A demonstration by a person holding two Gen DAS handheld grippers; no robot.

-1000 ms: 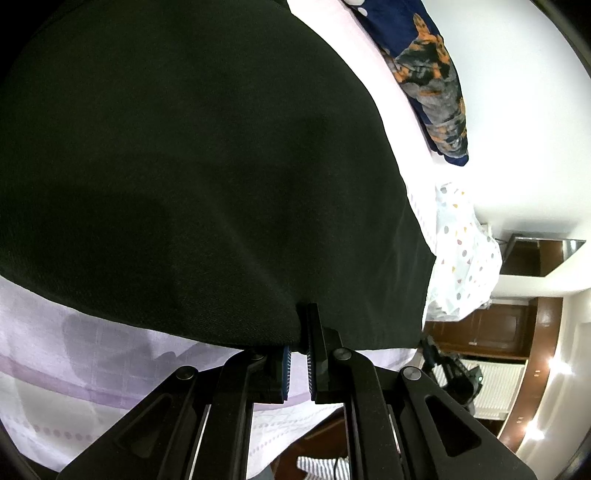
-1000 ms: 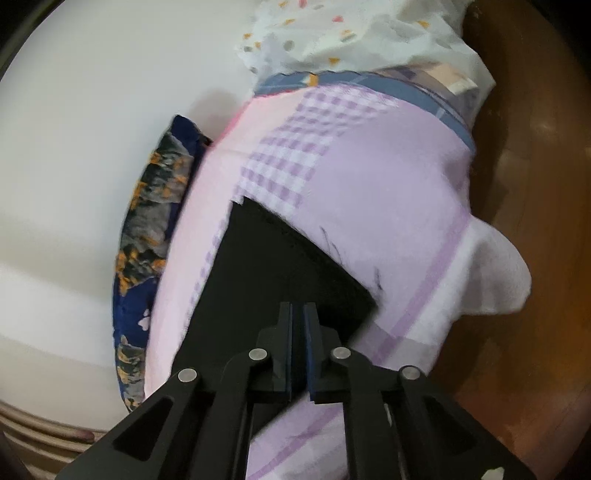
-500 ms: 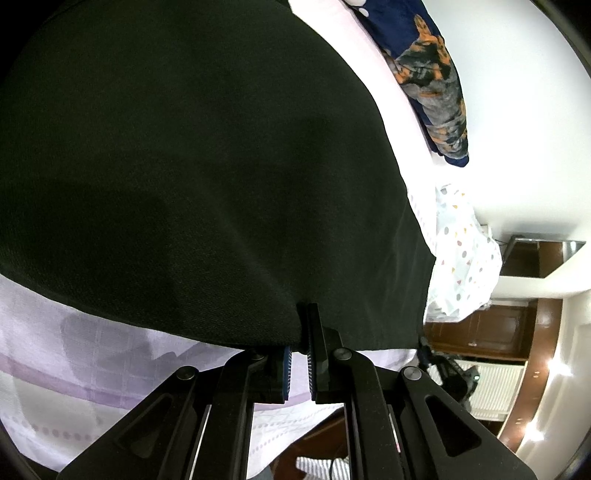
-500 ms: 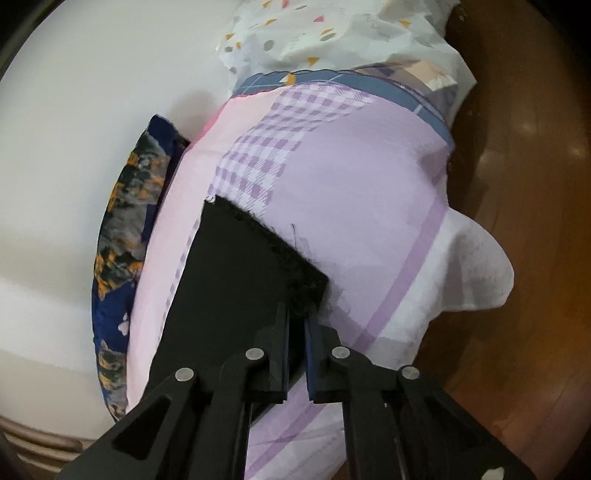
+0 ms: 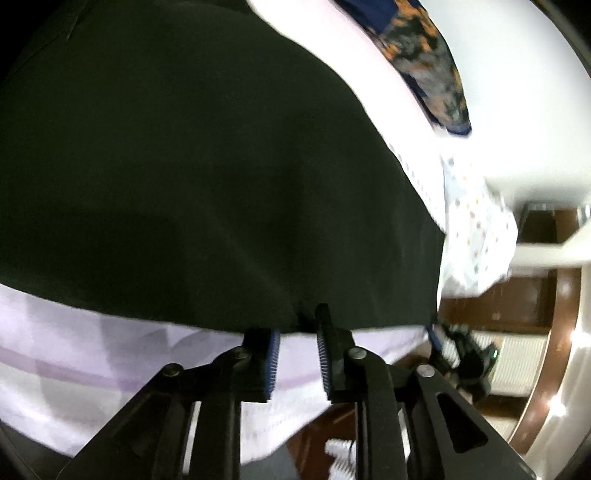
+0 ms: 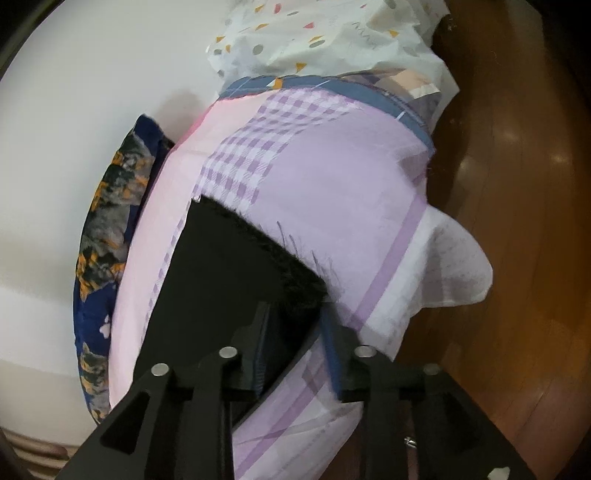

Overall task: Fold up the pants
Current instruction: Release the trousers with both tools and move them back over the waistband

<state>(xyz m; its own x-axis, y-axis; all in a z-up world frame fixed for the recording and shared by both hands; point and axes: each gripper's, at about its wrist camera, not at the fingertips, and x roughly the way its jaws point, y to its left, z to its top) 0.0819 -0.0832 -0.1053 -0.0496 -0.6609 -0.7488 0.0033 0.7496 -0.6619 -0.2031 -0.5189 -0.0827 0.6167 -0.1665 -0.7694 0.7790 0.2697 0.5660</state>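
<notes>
The black pants (image 5: 192,177) lie flat on a lilac bedsheet (image 5: 74,354). In the left wrist view my left gripper (image 5: 297,338) is open, its jaws parted at the pants' near edge, with no cloth between the pads. In the right wrist view the pants (image 6: 225,273) show a frayed hem end. My right gripper (image 6: 293,332) is open at the hem's near corner, one finger over the black cloth and one over the sheet (image 6: 332,177). The right gripper also shows in the left wrist view (image 5: 465,362), small, at the pants' right corner.
A navy and orange patterned pillow (image 6: 107,236) lies along the white wall. A white dotted cloth (image 6: 325,33) is bunched at the bed's far end. Wooden floor (image 6: 524,221) lies to the right of the bed edge.
Both grippers have opened and let go of the pants' edge. The right gripper has set the hem corner down on the sheet.
</notes>
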